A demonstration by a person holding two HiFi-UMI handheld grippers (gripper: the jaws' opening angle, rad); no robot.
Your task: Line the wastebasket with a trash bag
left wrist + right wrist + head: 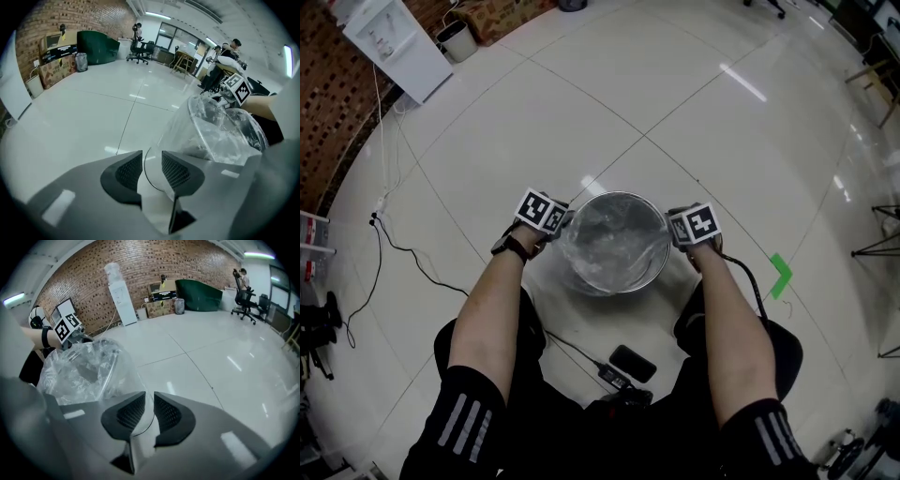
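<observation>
On the left gripper (151, 163) the fingers (127, 172) stand moderately apart, and the turned-over edge of the clear trash bag (220, 133) runs loose between them. The right gripper (149, 405) has its fingers a narrow slit apart, with film in the gap, apparently unclamped. The grippers sit at opposite sides of the rim of the wastebasket (649, 274), which stands on the floor (675, 112). The bag lines the wastebasket, its mouth over the rim. This looks like the cuff-seating step. The next move calls for pulling clear without dragging the film off the rim.
</observation>
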